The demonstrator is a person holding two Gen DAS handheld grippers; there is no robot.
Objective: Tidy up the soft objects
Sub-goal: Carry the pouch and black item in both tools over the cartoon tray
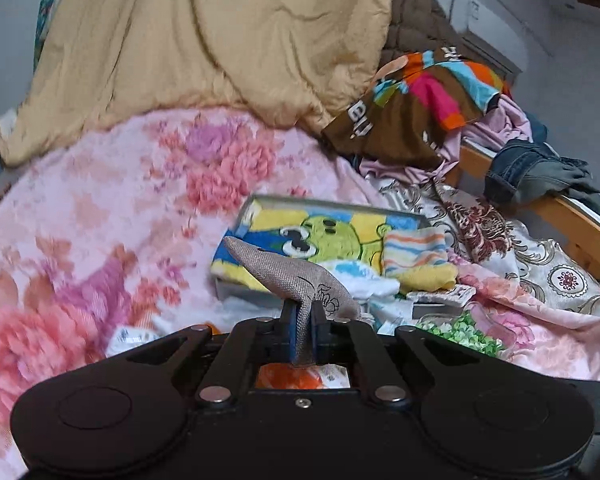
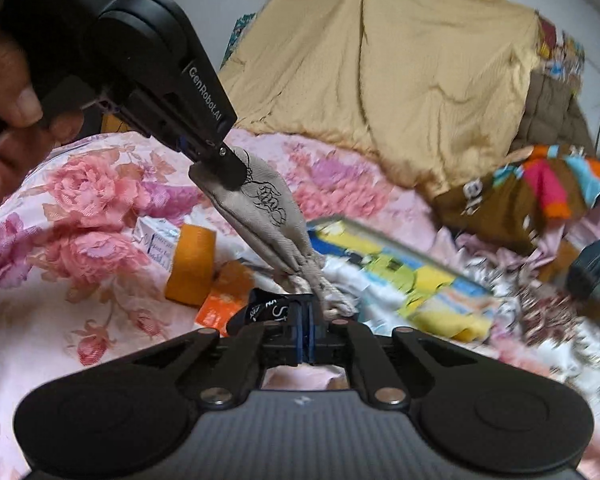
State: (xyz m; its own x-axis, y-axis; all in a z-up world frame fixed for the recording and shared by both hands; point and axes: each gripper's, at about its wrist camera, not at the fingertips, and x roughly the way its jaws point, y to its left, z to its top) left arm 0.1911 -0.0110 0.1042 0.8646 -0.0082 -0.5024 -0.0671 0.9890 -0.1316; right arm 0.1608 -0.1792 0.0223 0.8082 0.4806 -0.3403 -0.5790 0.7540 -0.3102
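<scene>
Left wrist view: left gripper [image 1: 303, 334] pinching one end of the grey cloth pouch [image 1: 284, 276], pads pressed together on the fabric, pouch lifted off the bedding and sticking up-left over the tray. Tray [image 1: 332, 203] as landmark: metal rim, holding a cartoon towel [image 1: 320, 236] and a striped folded cloth [image 1: 416, 258] at its right end. Pink floral blanket [image 1: 100, 216] left of tray, tan quilt [image 1: 204, 40] heaped behind it, multicolour brown garment [image 1: 416, 100] behind-right, dark jeans [image 1: 540, 172] farther right on the wooden bed rail [image 1: 580, 228].

Right wrist view: right gripper [image 2: 306, 330] clamped shut on the pouch's drawstring cord [image 2: 332, 296], at the gathered neck. Pouch [image 2: 268, 208] stretched taut between both tools, other end gripped by left gripper [image 2: 220, 164], held in a hand [image 2: 8, 112] at upper left. Pouch hanging above the near-left edge of tray [image 2: 388, 248], clear of it. Orange tape roll [image 2: 192, 264], small white carton [image 2: 156, 240] and orange packet [image 2: 220, 304] left of tray on the blanket. Right half of this view motion-blurred, tray contents unclear there.
</scene>
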